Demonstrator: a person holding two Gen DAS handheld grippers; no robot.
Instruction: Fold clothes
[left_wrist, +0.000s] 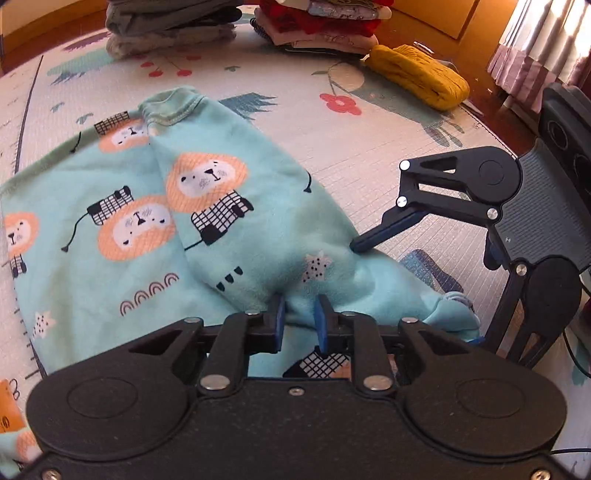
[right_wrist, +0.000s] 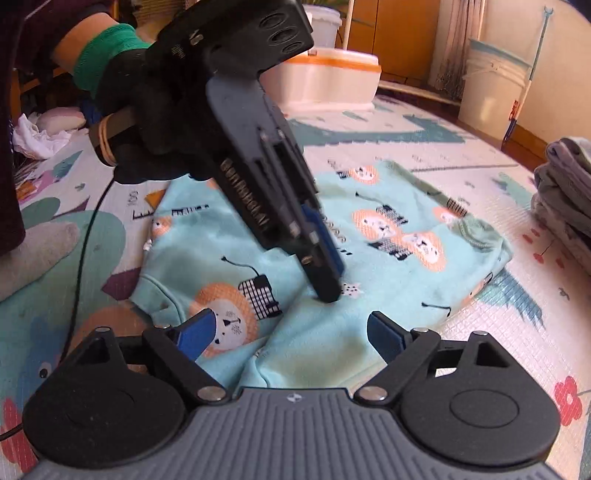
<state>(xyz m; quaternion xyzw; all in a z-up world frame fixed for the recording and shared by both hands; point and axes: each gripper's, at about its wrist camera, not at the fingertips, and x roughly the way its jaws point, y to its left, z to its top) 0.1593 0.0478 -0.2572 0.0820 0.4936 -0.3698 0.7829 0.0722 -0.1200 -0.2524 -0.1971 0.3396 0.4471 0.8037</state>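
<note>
A teal sweatshirt (left_wrist: 207, 221) printed with orange lions lies on the play mat, one sleeve folded across its body. At the bottom of the left wrist view, my left gripper (left_wrist: 300, 314) is shut on a pinch of the teal fabric near the garment's lower edge. Seen from the right wrist, a black-gloved hand (right_wrist: 147, 110) steers the left gripper (right_wrist: 328, 288) steeply down onto the sweatshirt (right_wrist: 399, 273). My right gripper (right_wrist: 291, 328) stands open just above the cloth, gripping nothing. One of its fingers (left_wrist: 384, 229) touches the garment's right edge.
Along the far edge of the play mat (left_wrist: 369, 129) sit a grey stack of folded clothes (left_wrist: 170, 33), a red and pink stack (left_wrist: 325, 29) and a yellow knit (left_wrist: 417, 75). A white bucket (right_wrist: 491, 92) and a white box (right_wrist: 332, 77) stand beyond the mat.
</note>
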